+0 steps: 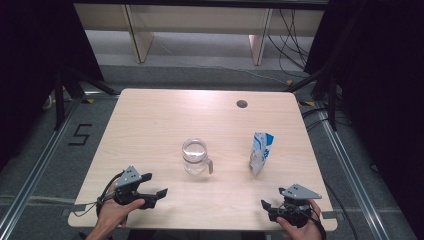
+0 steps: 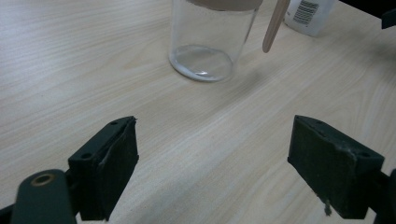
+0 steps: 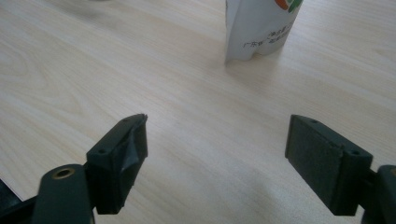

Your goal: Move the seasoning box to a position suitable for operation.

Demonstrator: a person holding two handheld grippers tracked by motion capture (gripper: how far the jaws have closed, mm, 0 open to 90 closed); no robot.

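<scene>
A clear glass jar (image 1: 195, 156) with a side handle stands upright and empty near the middle of the wooden table (image 1: 160, 115). To its right stands a white and blue pouch (image 1: 261, 152). At the table's front left, my left gripper (image 1: 154, 184) is open and points toward the jar. In the left gripper view the jar (image 2: 205, 42) is ahead of the open left gripper (image 2: 212, 154), with nothing between the jaws. My right gripper (image 1: 273, 200) is at the front right. In the right gripper view the pouch (image 3: 261, 28) stands beyond the open, empty right gripper (image 3: 217, 158).
A round cable hole (image 1: 242, 104) sits near the table's far edge. The pouch (image 2: 308, 14) shows behind the jar in the left gripper view. Dark curtains, stands and cables surround the table, and metal rails run along the floor on both sides.
</scene>
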